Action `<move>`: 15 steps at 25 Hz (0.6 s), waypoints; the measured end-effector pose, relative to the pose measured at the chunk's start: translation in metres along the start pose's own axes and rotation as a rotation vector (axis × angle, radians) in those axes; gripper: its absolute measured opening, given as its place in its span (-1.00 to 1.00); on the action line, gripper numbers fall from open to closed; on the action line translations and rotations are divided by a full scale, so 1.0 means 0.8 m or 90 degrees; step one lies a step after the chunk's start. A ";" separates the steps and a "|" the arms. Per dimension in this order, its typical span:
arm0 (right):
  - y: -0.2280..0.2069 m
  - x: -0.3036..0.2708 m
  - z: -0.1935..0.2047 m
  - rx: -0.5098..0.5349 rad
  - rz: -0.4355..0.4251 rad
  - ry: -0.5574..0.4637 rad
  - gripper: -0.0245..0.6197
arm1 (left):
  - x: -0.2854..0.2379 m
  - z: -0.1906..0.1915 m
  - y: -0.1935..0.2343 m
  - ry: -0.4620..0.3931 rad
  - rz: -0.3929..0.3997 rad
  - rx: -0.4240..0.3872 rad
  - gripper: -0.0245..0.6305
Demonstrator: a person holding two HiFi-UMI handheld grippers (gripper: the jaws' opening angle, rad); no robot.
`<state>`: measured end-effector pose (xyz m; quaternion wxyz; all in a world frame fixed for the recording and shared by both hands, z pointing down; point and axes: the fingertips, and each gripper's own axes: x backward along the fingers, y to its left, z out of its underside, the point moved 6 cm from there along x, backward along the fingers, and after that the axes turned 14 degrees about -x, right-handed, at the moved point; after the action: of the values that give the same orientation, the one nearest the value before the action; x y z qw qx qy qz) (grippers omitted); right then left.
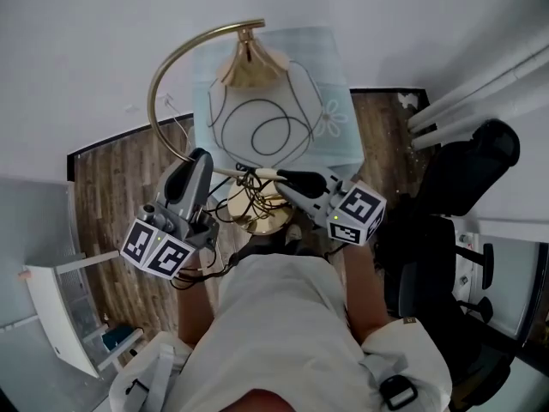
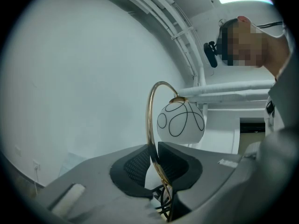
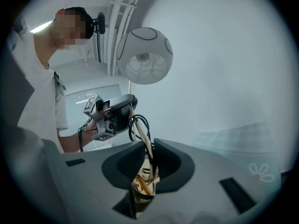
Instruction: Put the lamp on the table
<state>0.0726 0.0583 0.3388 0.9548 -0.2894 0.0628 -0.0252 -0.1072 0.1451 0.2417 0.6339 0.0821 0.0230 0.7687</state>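
Lamp [image 1: 257, 114] held aloft, base short of table [image 1: 330, 58], left gripper [image 1: 200, 160] and right gripper [image 1: 285, 178] both clamped on its stem, set-down pending.

The lamp [image 1: 257, 120] has a white globe shade with black looping lines, an arched brass stem [image 1: 161, 84] and a round brass base [image 1: 262, 216] trailing black cord. The left hand-held gripper [image 2: 154, 157] and right hand-held gripper [image 3: 148, 158] clamp its stem, holding it at the near edge of the pale-clothed worktop [image 1: 334, 75]
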 end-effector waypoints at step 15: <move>-0.064 -0.069 -0.036 -0.001 0.021 -0.015 -0.75 | -0.061 0.004 0.092 0.003 0.042 -0.002 -0.77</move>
<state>0.0133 0.0049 0.3493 0.9555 -0.2893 0.0567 -0.0057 -0.1693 0.0829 0.2504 0.6083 0.0800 0.0207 0.7894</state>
